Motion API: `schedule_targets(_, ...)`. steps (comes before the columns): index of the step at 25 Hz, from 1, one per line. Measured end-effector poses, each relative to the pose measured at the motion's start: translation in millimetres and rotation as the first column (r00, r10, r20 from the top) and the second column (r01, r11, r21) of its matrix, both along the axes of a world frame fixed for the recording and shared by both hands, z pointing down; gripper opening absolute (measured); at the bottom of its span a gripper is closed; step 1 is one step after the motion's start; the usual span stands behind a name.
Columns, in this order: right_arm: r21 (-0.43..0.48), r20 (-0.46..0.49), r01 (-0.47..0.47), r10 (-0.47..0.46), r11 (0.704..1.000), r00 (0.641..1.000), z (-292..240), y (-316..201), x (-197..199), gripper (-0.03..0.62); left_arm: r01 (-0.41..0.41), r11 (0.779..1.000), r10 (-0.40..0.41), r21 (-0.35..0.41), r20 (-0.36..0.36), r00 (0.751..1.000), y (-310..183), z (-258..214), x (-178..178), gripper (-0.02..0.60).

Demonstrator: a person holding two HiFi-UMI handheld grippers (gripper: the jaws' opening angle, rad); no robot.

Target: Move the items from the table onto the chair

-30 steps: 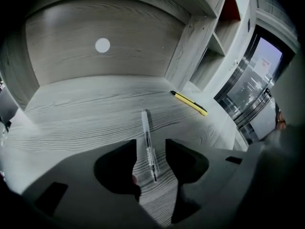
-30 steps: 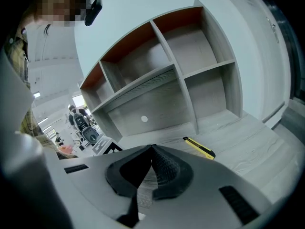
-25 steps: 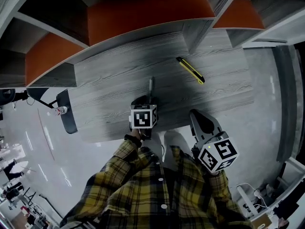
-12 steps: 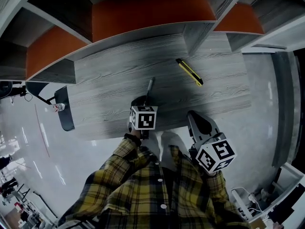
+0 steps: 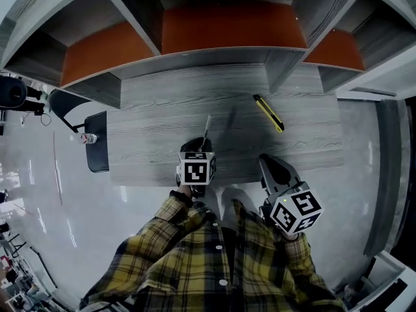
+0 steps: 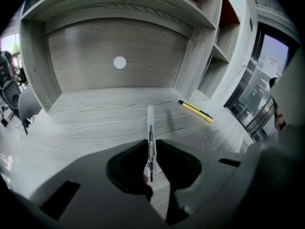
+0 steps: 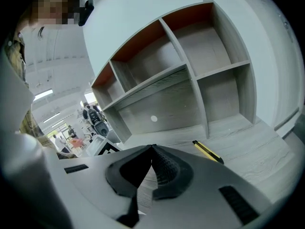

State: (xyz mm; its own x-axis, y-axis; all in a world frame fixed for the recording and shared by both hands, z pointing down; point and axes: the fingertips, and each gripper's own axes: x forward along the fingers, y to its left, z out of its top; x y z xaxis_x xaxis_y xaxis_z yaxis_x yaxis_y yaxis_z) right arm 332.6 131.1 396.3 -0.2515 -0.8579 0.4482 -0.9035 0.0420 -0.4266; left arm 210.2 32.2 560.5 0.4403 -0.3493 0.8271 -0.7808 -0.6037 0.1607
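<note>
Left hand-held gripper [image 6: 151, 152] narrow, clamping white pen [image 6: 150, 127], which points to 12 o'clock. Right hand-held gripper [image 7: 152, 150] closed, empty, at desk's [image 5: 149, 138] 6 o'clock edge. Yellow utility knife [image 5: 268, 113] at pen's 2 o'clock.

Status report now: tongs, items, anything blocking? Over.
Left tongs shut on pen over the table. Right tongs shut, empty. Yellow utility knife on table, untouched. Way to chair looks free.

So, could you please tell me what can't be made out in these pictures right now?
- Pen: its rear end, left gripper view, buried between the left gripper's jaws.
- Small object by the chair: head view, too small to identify.
- Utility knife: every view, too small to tell whether the blade is out.
</note>
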Motion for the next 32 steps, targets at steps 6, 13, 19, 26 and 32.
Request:
schedule_targets(6,0.058,-0.033,0.179,-0.177,0.982,0.984,-9.5,-31.0,-21.3,0.018,0.148,0.988,-0.143,0.051,-0.091,0.986,-6.7,-28.0,-32.5,0.057)
schedule_targets(13,0.080,-0.030,0.348,-0.346,0.934,0.938,-17.7,-50.4,-71.8,0.018,0.355,0.930,-0.340,0.095,-0.148,0.929,-1.1,-59.7,-111.9,0.057)
schedule_targets(19,0.068,-0.023,0.466,-0.466,0.882,0.884,-15.7,-63.8,-130.9,0.018,0.506,0.855,-0.484,0.112,-0.175,0.857,-2.4,-79.7,-194.8,0.057)
schedule_targets(26,0.044,-0.048,0.508,-0.506,0.860,0.861,-11.3,-82.9,-202.4,0.018,0.585,0.804,-0.560,0.108,-0.196,0.805,-14.6,-80.9,-292.2,0.057)
schedule_targets(32,0.021,-0.048,0.477,-0.476,0.879,0.878,-0.7,-113.2,-300.9,0.018,0.560,0.823,-0.541,0.091,-0.170,0.823,-56.5,-74.5,-397.9,0.057)
